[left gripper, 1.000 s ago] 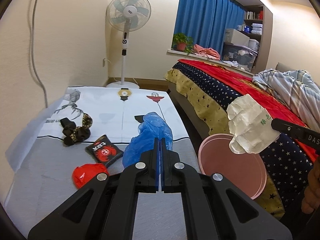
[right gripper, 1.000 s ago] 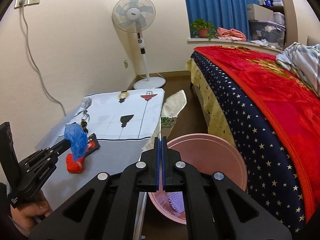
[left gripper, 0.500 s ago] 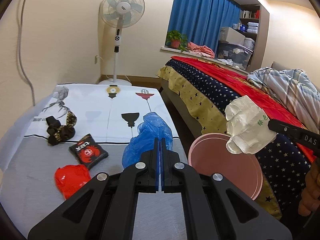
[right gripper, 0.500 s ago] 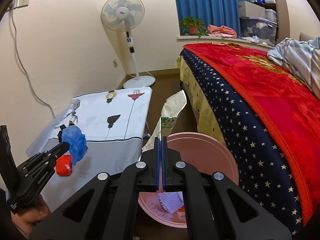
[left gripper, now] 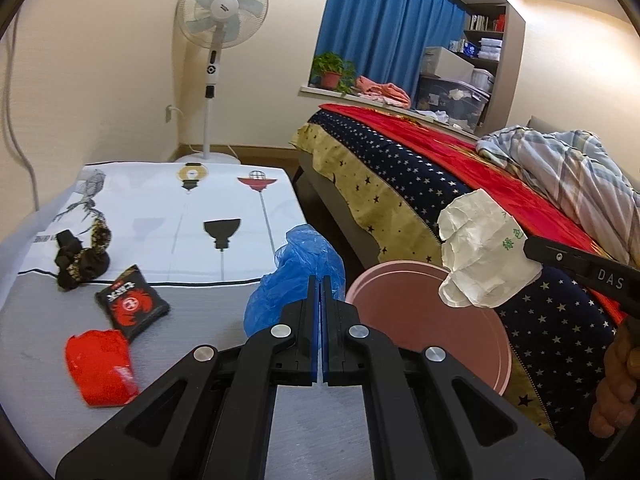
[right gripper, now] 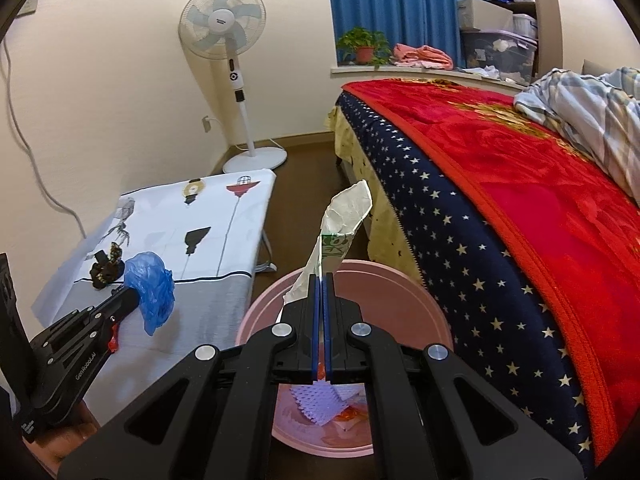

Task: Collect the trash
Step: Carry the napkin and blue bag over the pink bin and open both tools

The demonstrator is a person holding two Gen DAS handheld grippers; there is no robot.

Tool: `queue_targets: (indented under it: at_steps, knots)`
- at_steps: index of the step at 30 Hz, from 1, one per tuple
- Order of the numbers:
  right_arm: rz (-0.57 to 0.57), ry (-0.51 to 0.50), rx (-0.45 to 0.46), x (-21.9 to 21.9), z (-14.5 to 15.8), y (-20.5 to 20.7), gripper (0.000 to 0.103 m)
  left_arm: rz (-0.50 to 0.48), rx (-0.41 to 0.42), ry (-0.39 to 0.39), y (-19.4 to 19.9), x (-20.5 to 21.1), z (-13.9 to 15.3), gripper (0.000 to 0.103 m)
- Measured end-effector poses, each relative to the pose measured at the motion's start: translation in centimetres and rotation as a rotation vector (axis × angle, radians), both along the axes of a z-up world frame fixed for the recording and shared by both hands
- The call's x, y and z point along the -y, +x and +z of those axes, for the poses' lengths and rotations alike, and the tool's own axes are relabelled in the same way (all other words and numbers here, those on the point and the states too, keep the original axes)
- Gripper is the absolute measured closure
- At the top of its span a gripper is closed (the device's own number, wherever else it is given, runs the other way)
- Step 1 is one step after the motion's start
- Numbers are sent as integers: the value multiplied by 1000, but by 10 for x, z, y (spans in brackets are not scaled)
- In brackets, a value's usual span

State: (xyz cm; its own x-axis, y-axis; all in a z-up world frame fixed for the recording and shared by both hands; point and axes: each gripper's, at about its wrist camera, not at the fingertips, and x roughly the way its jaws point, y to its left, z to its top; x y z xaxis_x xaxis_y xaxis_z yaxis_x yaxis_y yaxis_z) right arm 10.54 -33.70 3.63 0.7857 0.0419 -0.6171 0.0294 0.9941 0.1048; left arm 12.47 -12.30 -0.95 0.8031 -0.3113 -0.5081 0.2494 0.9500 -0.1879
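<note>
My left gripper [left gripper: 320, 280] is clamped on the blue plastic bag [left gripper: 296, 276], lifted off the table's [left gripper: 168, 216] right edge. My right gripper [right gripper: 321, 280] pinches the crumpled white paper wrapper [right gripper: 344, 220] above the pink bin [right gripper: 400, 280], so both can drop in; the red wrapper [left gripper: 100, 364] waits near the table's front edge.

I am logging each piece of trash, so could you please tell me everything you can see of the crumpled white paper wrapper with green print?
The crumpled white paper wrapper with green print is creased and partly flattened, with green characters near its pinched end. The right gripper is shut on that end, so the rest sticks out past the fingertips, in the air. It hangs above the round pink plastic bin beside the bed and touches nothing else.
</note>
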Motion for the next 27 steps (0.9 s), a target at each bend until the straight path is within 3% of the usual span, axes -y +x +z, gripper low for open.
queue_targets:
  at_steps: [24, 26, 27]
  knots:
    - [-98, -19, -54, 25, -10, 3, 99, -221, -31, -54, 12, 60, -16, 102]
    - [-120, -17, -60, 30, -12, 4, 93, -248, -54, -58, 15, 65, -19, 92]
    - [-130, -10, -65, 32, -12, 4, 78, -243, -61, -53, 15, 66, -21, 74]
